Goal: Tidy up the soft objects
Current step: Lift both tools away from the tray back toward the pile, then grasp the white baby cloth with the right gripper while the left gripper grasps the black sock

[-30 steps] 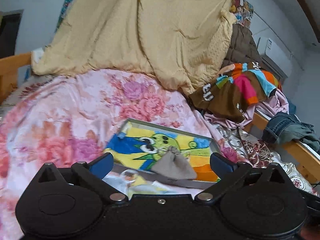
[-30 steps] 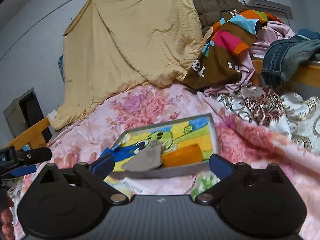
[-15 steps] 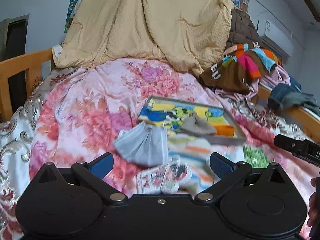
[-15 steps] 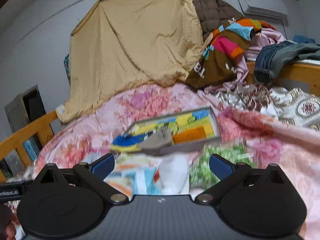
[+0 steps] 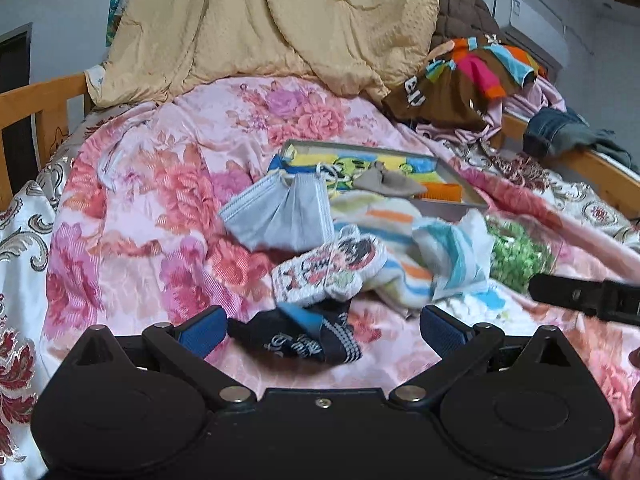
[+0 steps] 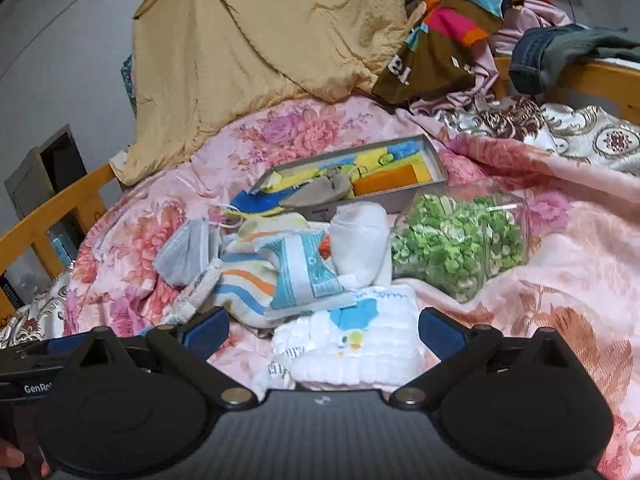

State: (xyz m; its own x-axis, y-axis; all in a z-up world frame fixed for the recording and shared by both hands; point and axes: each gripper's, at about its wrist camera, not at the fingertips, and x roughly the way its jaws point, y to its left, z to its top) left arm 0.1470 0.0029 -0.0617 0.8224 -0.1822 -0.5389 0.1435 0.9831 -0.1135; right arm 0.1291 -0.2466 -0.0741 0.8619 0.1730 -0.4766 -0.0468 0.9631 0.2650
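I'm working over a bed spread with a pink floral quilt, which serves as the sorting surface. At its far side a tan blanket is heaped against the wall, out of the way of the job.

Near the middle of the quilt lies a shallow grey tray with a bright cartoon lining, and I take it to be the place the soft things go, since a grey cloth pouch already rests inside it beside an orange block.

Just in front of the tray the loose pile waits: a clear bag of green bits on the right, a striped towel in the centre, a stack of blue-grey face masks leaning on the tray's near-left corner, a white washcloth with a small blue print, a teal-and-white packet, and a patterned knit piece.

My left gripper is spread wide with nothing held, its pads either side of a dark navy sock. It may be a pair, but the fabric is too bunched to tell.

My right gripper is likewise released and empty, with the washcloth between its fingers.
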